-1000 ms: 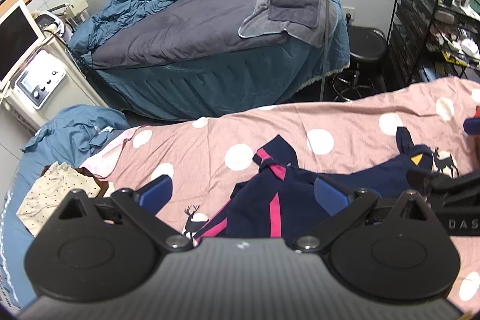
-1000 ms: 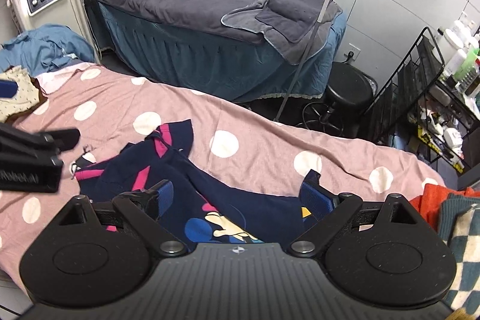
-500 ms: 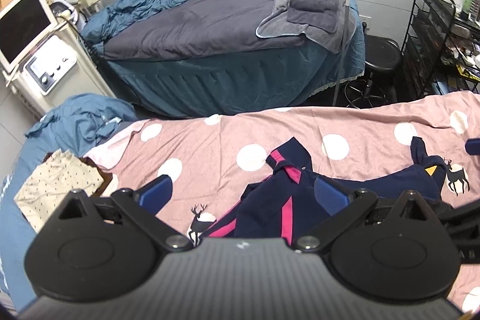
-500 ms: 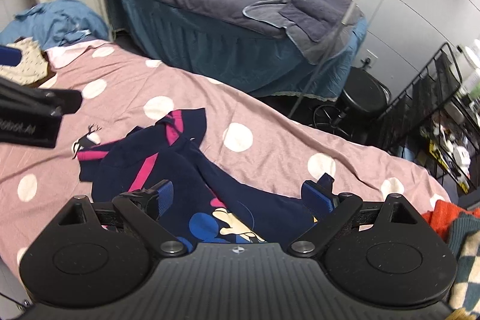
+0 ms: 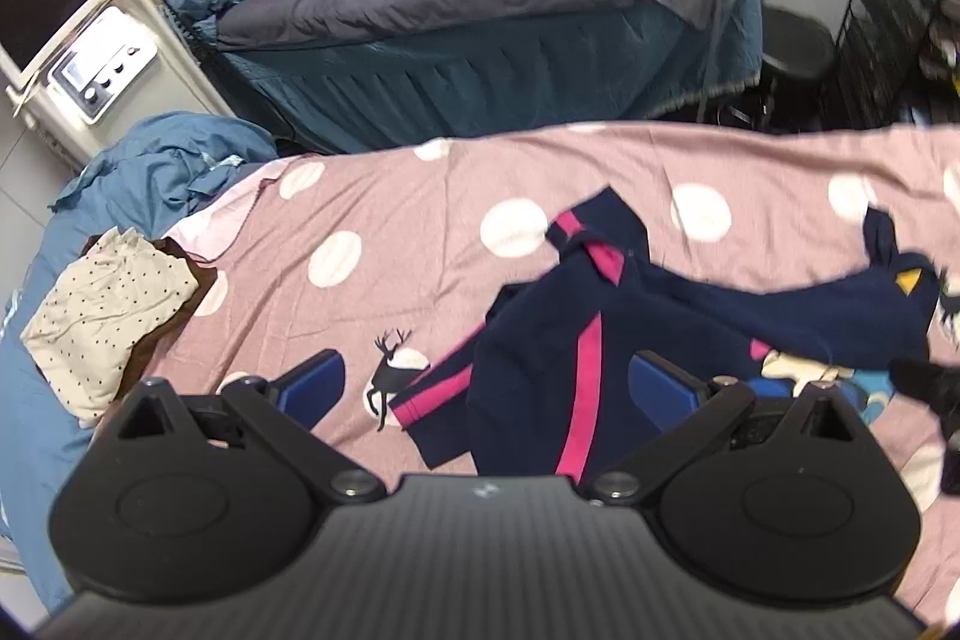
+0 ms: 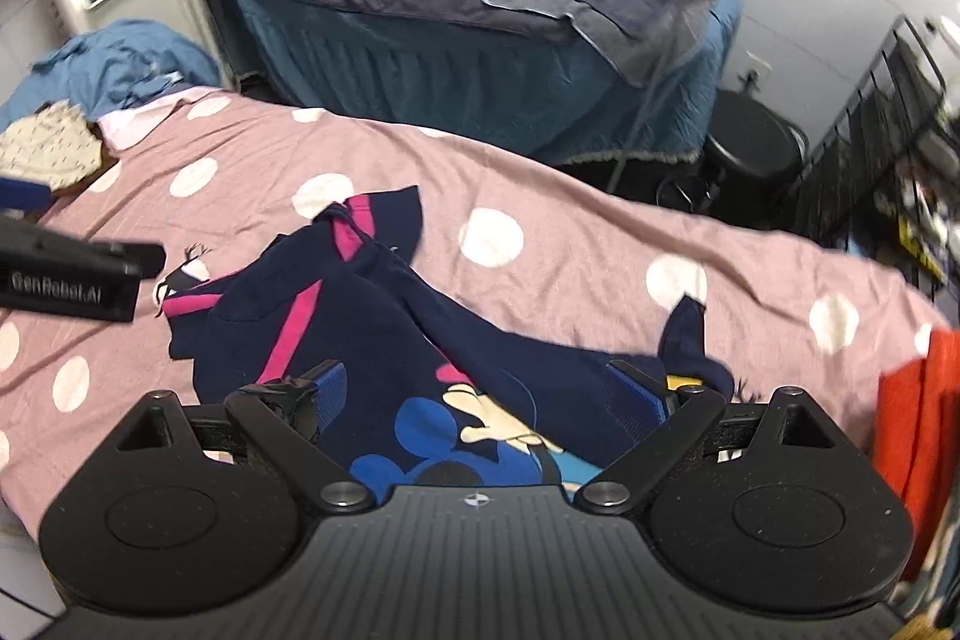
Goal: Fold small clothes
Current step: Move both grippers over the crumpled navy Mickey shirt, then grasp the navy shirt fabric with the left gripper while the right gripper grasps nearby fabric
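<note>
Blue pads line the inner faces of both pairs of tongs, and on both the pads stand wide apart with nothing between them. The left tongs (image 5: 486, 382) hang over the near edge of the garment, with no cloth in their grasp. The right tongs (image 6: 495, 391) hang over the cartoon print (image 6: 480, 436) in the same way, spread and empty.

Under them lies the navy garment (image 5: 600, 334), a small piece of clothing with pink stripes (image 5: 582, 394). It is crumpled on the pink bedsheet (image 5: 420, 220) with white dots. One sleeve or leg reaches away to the right in the left wrist view and ends in a corner with a small yellow triangle (image 5: 907, 279). The part with the pink stripes is bunched and partly turned over itself. I cannot tell which layer lies on top.

In my judgement the folding of this piece is not yet begun. It is not spread flat, no clean fold line shows, and neither pair of tongs holds it. What is left is to flatten it, to fold it, and to put it aside.

At the far left end of the bed a cream dotted cloth (image 5: 108, 304) lies in a compact shape, next to a blue blanket (image 5: 168, 160). It may be a piece already finished, but this is only a guess. At the right edge of the right wrist view an orange cloth (image 6: 918, 400) shows, perhaps waiting for its turn.
</note>
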`<state>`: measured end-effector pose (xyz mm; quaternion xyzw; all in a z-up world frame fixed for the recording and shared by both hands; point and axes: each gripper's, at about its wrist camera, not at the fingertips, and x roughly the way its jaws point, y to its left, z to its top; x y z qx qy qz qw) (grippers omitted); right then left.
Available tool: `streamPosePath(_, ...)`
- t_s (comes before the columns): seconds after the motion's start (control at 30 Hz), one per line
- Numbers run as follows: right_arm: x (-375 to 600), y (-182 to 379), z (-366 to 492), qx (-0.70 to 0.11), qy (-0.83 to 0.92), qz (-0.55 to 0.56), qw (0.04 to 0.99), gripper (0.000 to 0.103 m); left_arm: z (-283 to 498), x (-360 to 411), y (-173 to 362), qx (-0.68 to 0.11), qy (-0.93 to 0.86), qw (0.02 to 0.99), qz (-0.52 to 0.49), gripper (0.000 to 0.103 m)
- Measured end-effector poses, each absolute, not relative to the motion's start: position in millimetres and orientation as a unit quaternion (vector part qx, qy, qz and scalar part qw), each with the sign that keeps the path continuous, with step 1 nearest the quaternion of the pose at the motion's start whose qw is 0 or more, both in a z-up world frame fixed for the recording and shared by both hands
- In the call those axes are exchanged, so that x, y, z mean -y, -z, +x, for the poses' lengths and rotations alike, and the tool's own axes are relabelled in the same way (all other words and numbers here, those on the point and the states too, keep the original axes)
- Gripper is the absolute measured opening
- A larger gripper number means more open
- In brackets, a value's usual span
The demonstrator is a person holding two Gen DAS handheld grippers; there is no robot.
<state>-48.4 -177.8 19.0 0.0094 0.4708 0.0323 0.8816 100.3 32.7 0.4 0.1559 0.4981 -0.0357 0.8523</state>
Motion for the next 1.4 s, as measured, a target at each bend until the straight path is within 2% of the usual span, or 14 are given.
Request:
streamPosePath(0.5,184,19,-60,-0.480,0.012,-0.005,0.877,0.103,102,-16,34,-0.511,0.077,0.841,0.163,0.103)
streamPosePath(0.9,190,51,-51,-0.489,-0.003,-0.005,0.872,0.103,114,-23,86,-0.529,0.102,0.825,0.171,0.103)
streamPosePath(1.0,188,65,-51,-0.489,-0.015,-0.011,0.872,0.103,110,-36,105,-0.498,0.125,0.841,0.171,0.096)
streamPosePath(1.03,187,71,-51,-0.493,-0.023,-0.015,0.869,0.103,109,-45,114,-0.495,0.129,0.842,0.170,0.087)
streamPosePath(1.07,186,76,-52,-0.497,-0.033,-0.019,0.867,0.103,110,-57,126,-0.507,0.128,0.837,0.164,0.066)
streamPosePath(1.1,185,81,-53,-0.497,-0.047,-0.025,0.866,0.103,113,-69,137,-0.524,0.120,0.829,0.155,0.053)
streamPosePath(1.13,184,85,-53,-0.495,-0.060,-0.033,0.866,0.103,117,-82,147,-0.540,0.113,0.822,0.140,0.030)
streamPosePath(1.17,183,88,-51,-0.491,-0.068,-0.038,0.868,0.103,121,-96,155,-0.549,0.108,0.820,0.117,0.025)
streamPosePath(1.3,172,104,-21,-0.476,-0.096,-0.046,0.873,0.103,144,-126,167,-0.541,0.092,0.833,0.071,0.025)
streamPosePath(1.33,165,108,-9,-0.473,-0.106,-0.048,0.873,0.103,151,-125,168,-0.537,0.100,0.835,0.075,0.030)
streamPosePath(1.4,148,114,16,-0.465,-0.127,-0.044,0.875,0.103,163,-119,171,-0.539,0.115,0.831,0.083,0.048)
